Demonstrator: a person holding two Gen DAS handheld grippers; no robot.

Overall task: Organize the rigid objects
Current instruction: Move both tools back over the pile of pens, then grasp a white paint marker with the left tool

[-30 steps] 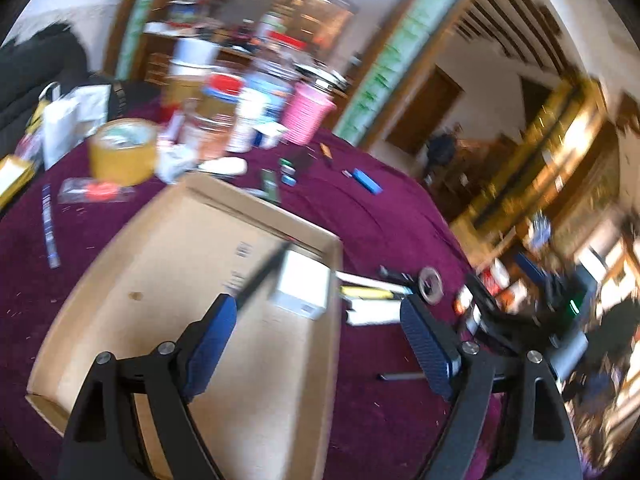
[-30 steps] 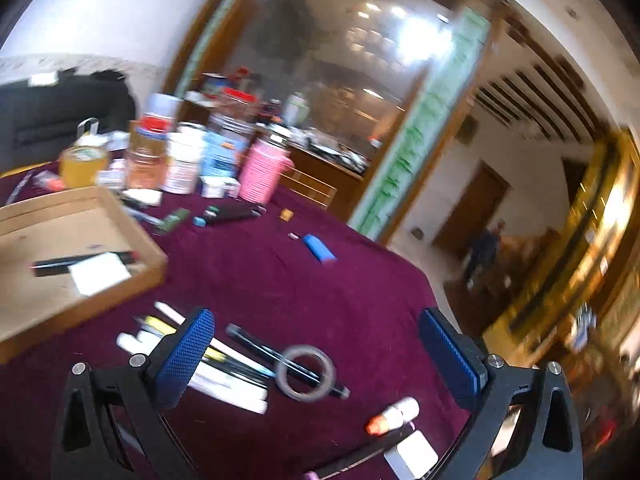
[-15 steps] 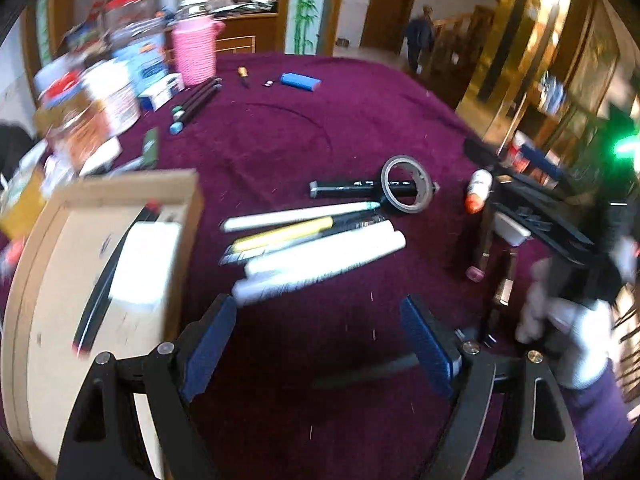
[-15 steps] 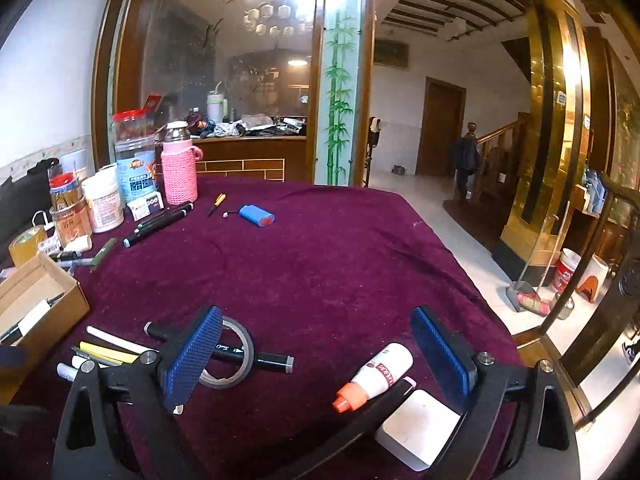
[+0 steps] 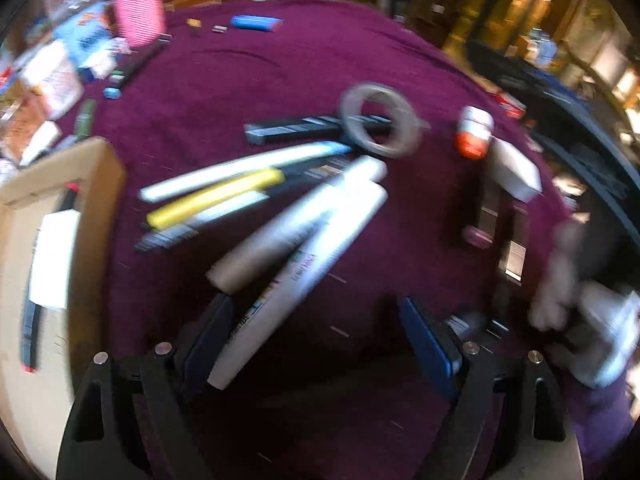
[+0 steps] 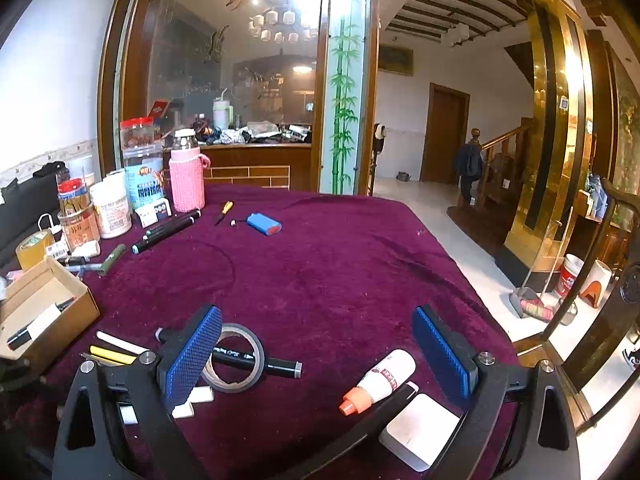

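Observation:
My left gripper (image 5: 320, 344) is open, low over the purple cloth, with a white marker (image 5: 304, 272) lying between its fingers by the left pad. A second white marker (image 5: 296, 226), a yellow pen (image 5: 216, 199) and a tape ring (image 5: 378, 126) lie beyond. The cardboard box (image 5: 96, 184) at left holds a white block (image 5: 54, 256) and a black pen. My right gripper (image 6: 320, 354) is open and empty above a glue bottle (image 6: 380, 378), a white block (image 6: 420, 436) and the tape ring (image 6: 234, 360).
Jars, a pink flask (image 6: 187, 182), a packing-tape roll (image 6: 34, 248) and dark markers (image 6: 168, 230) crowd the table's far left. A blue case (image 6: 264, 224) lies mid-table. The table edge drops off at right (image 6: 480, 292).
My left gripper has swung from over the box to the marker pile and dropped close over the white markers. My right gripper has settled lower, near the glue bottle.

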